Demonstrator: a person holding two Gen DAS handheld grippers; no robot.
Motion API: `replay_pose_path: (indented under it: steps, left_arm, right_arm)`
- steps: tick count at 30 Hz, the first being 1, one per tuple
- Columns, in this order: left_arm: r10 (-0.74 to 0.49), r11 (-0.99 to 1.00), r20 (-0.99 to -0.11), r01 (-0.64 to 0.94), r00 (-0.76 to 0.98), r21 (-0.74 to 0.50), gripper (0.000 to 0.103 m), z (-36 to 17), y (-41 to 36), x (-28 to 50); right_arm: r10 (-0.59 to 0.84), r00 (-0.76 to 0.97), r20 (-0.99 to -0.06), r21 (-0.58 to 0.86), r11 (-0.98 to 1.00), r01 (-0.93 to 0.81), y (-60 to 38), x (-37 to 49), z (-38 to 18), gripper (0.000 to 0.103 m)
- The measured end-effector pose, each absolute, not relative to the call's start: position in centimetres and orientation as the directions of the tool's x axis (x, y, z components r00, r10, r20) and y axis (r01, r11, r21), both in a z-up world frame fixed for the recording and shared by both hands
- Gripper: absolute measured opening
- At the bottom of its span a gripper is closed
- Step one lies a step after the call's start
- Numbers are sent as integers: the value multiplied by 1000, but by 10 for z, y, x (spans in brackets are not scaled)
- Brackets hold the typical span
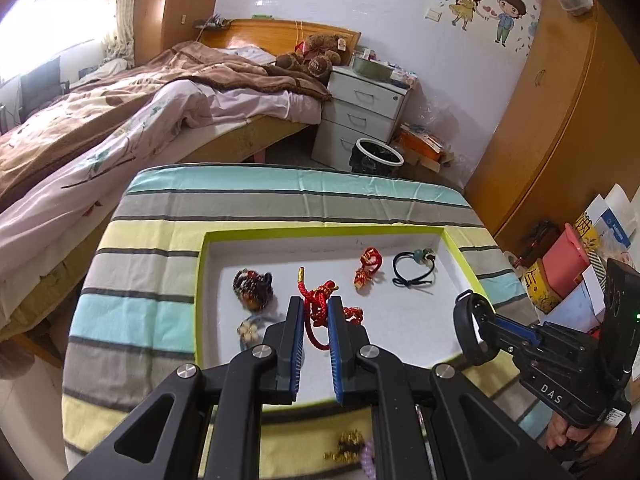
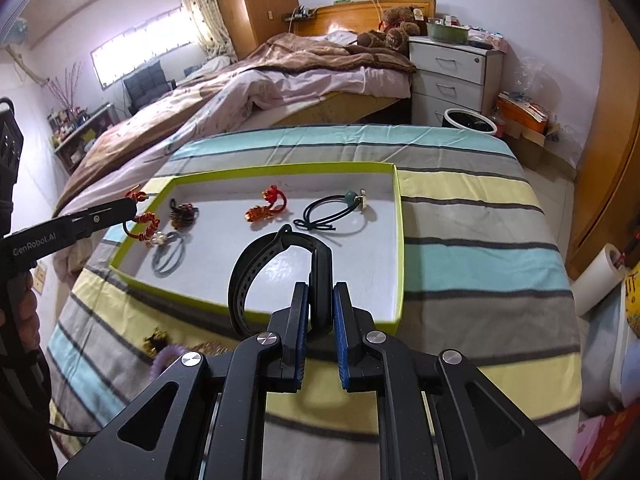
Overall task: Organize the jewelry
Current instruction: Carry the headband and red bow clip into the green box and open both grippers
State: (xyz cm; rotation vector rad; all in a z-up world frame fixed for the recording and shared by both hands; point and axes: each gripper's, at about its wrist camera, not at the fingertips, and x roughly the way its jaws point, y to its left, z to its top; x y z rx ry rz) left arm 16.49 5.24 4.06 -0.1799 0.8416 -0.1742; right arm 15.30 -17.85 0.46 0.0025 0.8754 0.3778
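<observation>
We saw a striped cloth-covered surface point(image 2: 472, 236) carrying a shallow white tray with a lime-green rim point(image 2: 400, 240), and the jewelry lay mostly inside that tray.

At the left, our left claw point(image 1: 313, 308) was clenched on a red braided cord bracelet with a gold tip point(image 1: 316, 300), held over the tray's left half; in the right wrist view the same claw point(image 2: 132, 205) reached in from the left edge with the red cord dangling from it. Below it in the tray lay a dark brown beaded bracelet point(image 1: 253, 286) and, nearer us, a grey hair tie with pale beads point(image 2: 170, 254).

Towards the middle of the tray rested a small red-and-orange knotted charm point(image 2: 266, 205). To its right lay a black elastic hair tie with a teal bead and a pale square charm point(image 2: 340, 212), near the tray's far right corner.

Further right, our right claw point(image 2: 321, 304) was clenched on a black perforated rubber watch strap point(image 2: 256, 276), which curled upward just above the tray's near right part; in the left wrist view that claw point(image 1: 486, 326) came in from the right.

On the cloth outside the tray's near edge lay a gold-coloured ornament point(image 1: 346, 446) and a lilac spiral hair tie point(image 2: 164, 358), close together.
</observation>
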Motion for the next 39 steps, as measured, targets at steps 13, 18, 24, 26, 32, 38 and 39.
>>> replay_pose_path:
  steps: [13,18,24,26,32,38,39]
  left_arm:
    - [-215,972,-762,61,610,-226,12,15,53,211]
    - [-208,974,-777,55,594,-219,12,5,52,221]
    - [-199,977,-799,49,568,-209,12,-7,51,232]
    - [-201,976,-802,43,563,-214,12,-10,51,235]
    - [-196,977,-818,36,540,-210,12,-19,50,238]
    - [-198,976,-824,30,532,-216,12,-22,51,241]
    - [-198,976,-823,29,532,-216,12,-22,52,241]
  right_arm:
    - [244,520,-818,55,935,-351,-167,193,-11,13]
    - [223,496,-839,33,931,-363,-166,198,-17,13]
    - [198,491,-849,5,930,-367,-165,198,-22,13]
    - [191,494,-848,-6,929,-370,-164,199,-21,13]
    - [194,493,-848,-2,929,-370,-163,200,-21,13]
    - [192,493,-848,-4,929,-369,-164,200,-21,13]
    - [192,493,-849,-4,929,-370,-164,200,-22,13]
